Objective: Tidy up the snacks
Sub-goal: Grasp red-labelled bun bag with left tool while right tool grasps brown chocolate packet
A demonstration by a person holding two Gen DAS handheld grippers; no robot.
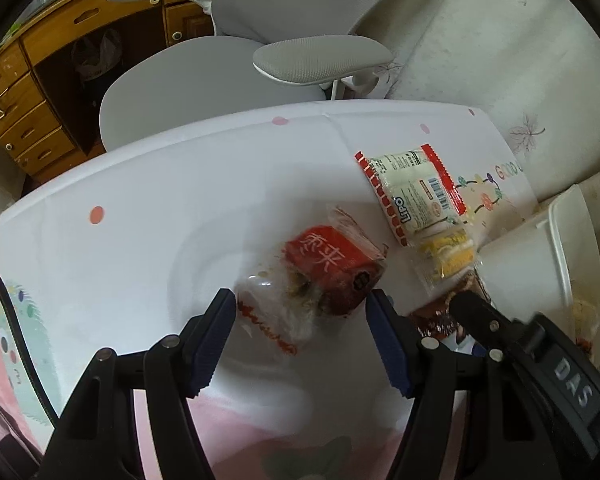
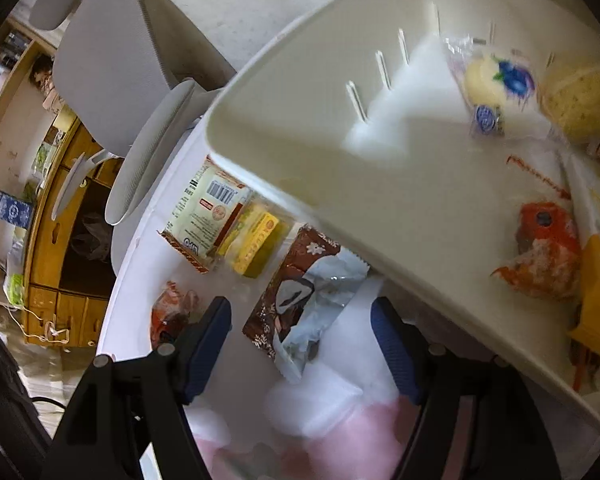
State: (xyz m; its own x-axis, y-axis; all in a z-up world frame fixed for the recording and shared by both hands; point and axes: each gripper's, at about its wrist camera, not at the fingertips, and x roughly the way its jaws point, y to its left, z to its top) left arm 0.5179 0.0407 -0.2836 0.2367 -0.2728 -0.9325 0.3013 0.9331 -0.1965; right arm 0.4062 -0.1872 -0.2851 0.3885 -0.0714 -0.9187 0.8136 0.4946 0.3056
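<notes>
Our left gripper (image 1: 300, 308) gapes around the red snack (image 1: 332, 276) on the surface (image 1: 140, 200). Only our right view looks into the bin (image 2: 300, 128) at two o'clock; our right gripper (image 2: 300, 320) gapes over the brown packet (image 2: 296, 292).
</notes>
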